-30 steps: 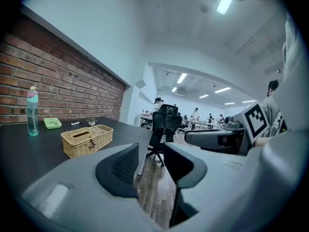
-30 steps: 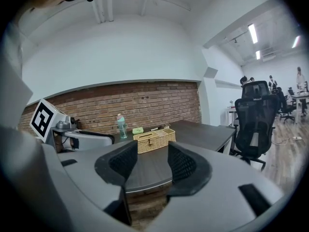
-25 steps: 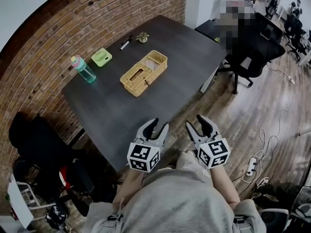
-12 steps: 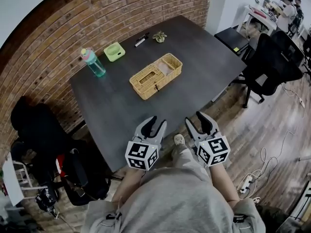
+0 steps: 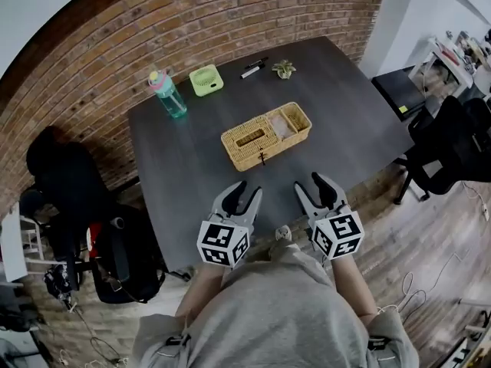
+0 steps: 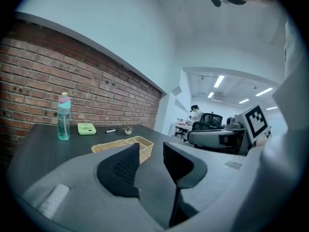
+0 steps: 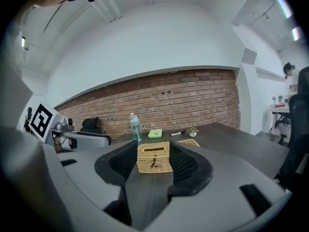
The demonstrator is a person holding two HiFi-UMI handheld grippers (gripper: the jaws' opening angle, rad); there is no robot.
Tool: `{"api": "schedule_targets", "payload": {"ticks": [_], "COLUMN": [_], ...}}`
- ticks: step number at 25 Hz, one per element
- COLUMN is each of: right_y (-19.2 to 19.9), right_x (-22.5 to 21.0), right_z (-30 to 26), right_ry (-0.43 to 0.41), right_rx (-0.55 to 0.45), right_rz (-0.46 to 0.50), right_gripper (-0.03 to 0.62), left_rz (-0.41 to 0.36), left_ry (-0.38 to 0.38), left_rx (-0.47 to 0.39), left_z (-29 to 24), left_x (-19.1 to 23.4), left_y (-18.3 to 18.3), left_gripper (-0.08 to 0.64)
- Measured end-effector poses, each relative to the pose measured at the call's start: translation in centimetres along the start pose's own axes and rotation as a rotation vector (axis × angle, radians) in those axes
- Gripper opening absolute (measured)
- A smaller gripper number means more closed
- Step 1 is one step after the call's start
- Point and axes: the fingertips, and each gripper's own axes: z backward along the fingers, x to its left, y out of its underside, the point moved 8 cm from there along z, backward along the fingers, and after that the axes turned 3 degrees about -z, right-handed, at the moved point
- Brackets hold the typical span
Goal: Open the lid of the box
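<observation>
A woven wicker box [image 5: 265,136] lies in the middle of the dark table [image 5: 184,182], its slotted lid down over the left part and a small clasp on the near side. The right gripper view shows the wicker box [image 7: 154,158] straight ahead; the left gripper view shows the wicker box [image 6: 124,146] further off. My left gripper [image 5: 244,194] and right gripper [image 5: 312,185] hover side by side at the table's near edge, well short of the box. Both are open and hold nothing.
At the table's far side stand a teal water bottle [image 5: 167,93], a green square object [image 5: 205,80], a black marker [image 5: 254,67] and a tiny plant [image 5: 284,68]. A black office chair [image 5: 453,152] is on the right, a dark bag and chair [image 5: 69,190] on the left.
The head view has swung so the table and box now sit more central and nearer. Both grippers have stayed open and side by side.
</observation>
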Motion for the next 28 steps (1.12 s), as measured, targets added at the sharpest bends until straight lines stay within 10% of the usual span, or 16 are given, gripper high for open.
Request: {"api": "schedule_targets", "payload": {"ticks": [28], "right_y": [0.2], "right_x": [-7.5], "right_z": [-15.5], "right_ry": [-0.334], "right_rx": [0.178], "right_rz": [0.146], "right_gripper": [0.195], "left_rz": [0.108], "left_ry": [-0.419], "left_rx": [-0.02], "left_z": [-6.2], "left_x": [4.9], "left_y": [-0.4], "left_gripper": [0.156]}}
